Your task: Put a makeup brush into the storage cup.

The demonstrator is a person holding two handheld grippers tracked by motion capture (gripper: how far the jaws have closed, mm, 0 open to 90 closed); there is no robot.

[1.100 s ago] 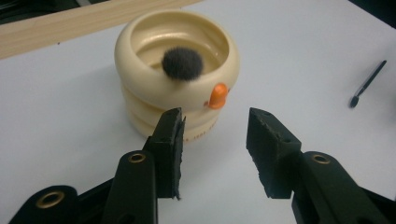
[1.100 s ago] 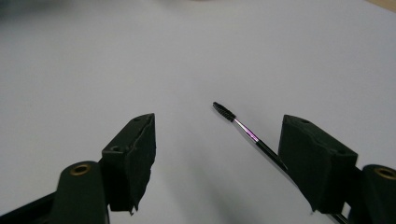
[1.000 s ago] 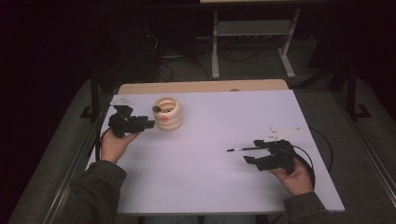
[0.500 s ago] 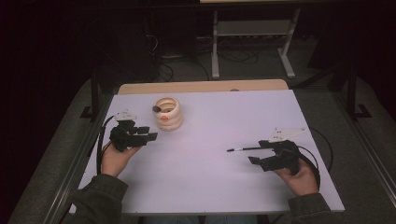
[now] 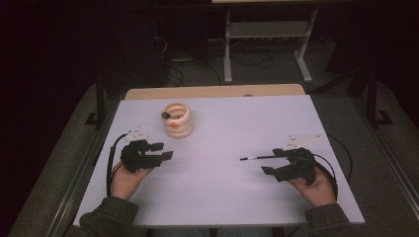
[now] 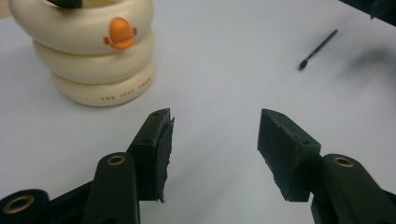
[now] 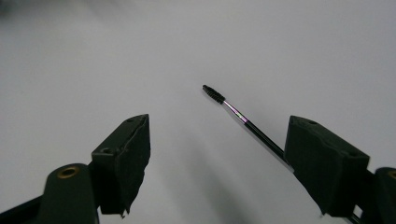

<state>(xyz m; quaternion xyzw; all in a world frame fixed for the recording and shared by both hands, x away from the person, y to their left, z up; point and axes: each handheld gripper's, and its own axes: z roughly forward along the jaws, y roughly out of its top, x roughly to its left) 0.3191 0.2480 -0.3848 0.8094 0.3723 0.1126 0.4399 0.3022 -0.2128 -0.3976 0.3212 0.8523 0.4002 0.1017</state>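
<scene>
Left tool (image 5: 160,151) has drawn back from holder (image 5: 178,120), jaws opening.

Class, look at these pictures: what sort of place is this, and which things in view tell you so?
Probably a lab or workshop set up for recording: a bare white table, cables trailing on the dark floor behind it, and a metal stand beyond.

Black two-jaw tongs (image 5: 159,152) with brass-ringed pivots, looping black cables, grey three-cornered plates; dark olive sleeves (image 5: 106,217).
</scene>
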